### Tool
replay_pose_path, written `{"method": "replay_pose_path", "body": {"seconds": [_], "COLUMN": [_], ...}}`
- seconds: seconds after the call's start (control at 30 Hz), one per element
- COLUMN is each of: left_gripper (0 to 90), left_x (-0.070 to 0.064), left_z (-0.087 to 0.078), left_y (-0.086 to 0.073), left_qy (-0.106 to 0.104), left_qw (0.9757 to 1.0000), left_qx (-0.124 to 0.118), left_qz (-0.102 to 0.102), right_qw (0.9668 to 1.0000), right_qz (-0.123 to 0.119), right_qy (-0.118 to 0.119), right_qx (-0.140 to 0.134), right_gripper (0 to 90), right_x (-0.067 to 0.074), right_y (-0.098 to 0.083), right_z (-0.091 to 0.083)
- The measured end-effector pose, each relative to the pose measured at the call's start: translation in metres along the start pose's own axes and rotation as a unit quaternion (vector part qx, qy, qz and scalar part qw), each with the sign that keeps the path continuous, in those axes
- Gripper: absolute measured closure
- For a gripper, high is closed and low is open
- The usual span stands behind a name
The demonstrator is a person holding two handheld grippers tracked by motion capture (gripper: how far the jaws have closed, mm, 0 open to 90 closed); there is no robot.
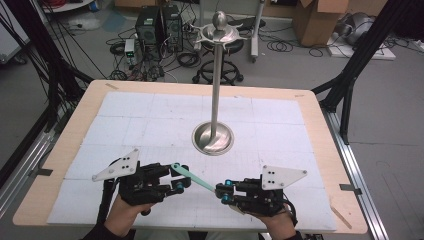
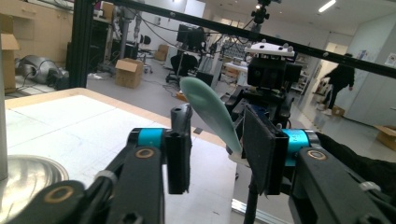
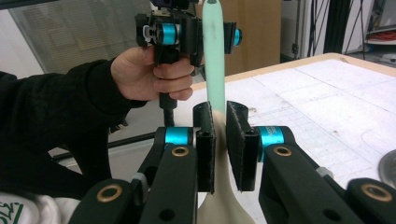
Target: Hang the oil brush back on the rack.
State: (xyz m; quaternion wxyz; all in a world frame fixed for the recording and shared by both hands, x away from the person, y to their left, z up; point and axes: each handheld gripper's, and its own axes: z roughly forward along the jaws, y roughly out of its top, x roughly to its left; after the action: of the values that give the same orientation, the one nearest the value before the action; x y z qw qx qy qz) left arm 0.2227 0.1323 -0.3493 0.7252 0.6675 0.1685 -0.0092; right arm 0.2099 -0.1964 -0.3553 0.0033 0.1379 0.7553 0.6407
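Above the table's near edge, right gripper [image 1: 223, 192] clamping a green strip [image 1: 192, 177] (pale-ended) — left gripper [image 1: 179, 176] jaws parted around it.

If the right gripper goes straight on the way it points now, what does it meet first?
Probably the left gripper. The right gripper points along the green spoon it holds, toward the left one at the spoon's far end. Depth is unclear.

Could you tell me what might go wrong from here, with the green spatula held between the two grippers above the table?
1. The right gripper pinches the spatula near one end only; a twist could lever it out.
2. The left gripper has its jaws apart around the spatula's other end, so a release by the right one now would likely drop it on the table.
3. The tall metal stand is close ahead; a forward swing could knock it.
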Motion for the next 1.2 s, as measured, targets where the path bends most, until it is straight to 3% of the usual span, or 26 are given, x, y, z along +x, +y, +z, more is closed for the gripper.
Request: {"method": "replay_pose_path", "body": {"seconds": [0.27, 0.43, 0.6, 0.77, 0.9, 1.07, 1.13, 1.2], "left_gripper": [70.7, 73.8, 76.0, 76.5, 76.7, 76.9, 77.0, 77.0], "left_x": [-0.002, -0.007, -0.011, -0.012, -0.016, -0.023, -0.024, -0.025], "left_z": [0.0, 0.0, 0.002, 0.001, 0.001, 0.003, 0.004, 0.005], "left_y": [0.002, 0.006, 0.008, 0.009, 0.011, 0.016, 0.019, 0.021], "left_qy": [-0.013, -0.028, -0.045, -0.047, -0.039, -0.012, 0.002, 0.01], "left_qw": [0.9999, 0.9995, 0.9989, 0.9988, 0.9991, 0.9994, 0.999, 0.9986], "left_qx": [-0.004, -0.003, -0.005, -0.003, 0.001, 0.014, 0.027, 0.039], "left_qz": [0.0, 0.014, 0.015, 0.016, 0.018, 0.031, 0.037, 0.035], "right_qw": [0.9999, 0.9998, 0.9996, 0.9994, 0.9993, 0.9997, 0.9998, 1.0], "right_qz": [0.003, -0.001, -0.008, -0.007, -0.011, -0.008, 0.003, 0.002], "right_qy": [0.012, 0.018, 0.025, 0.032, 0.033, 0.024, 0.017, 0.003], "right_qx": [-0.002, 0.003, 0.004, 0.008, 0.008, 0.002, -0.005, -0.007], "right_gripper": [81.9, 81.7, 81.5, 81.5, 81.4, 77.4, 63.2, 57.2], "right_x": [0.0, 0.001, 0.001, 0.003, 0.003, 0.003, 0.002, 0.003], "right_y": [-0.001, -0.001, -0.001, -0.001, -0.001, -0.002, -0.001, -0.001], "right_z": [0.002, 0.004, 0.005, 0.007, 0.008, 0.008, 0.009, 0.009]}}
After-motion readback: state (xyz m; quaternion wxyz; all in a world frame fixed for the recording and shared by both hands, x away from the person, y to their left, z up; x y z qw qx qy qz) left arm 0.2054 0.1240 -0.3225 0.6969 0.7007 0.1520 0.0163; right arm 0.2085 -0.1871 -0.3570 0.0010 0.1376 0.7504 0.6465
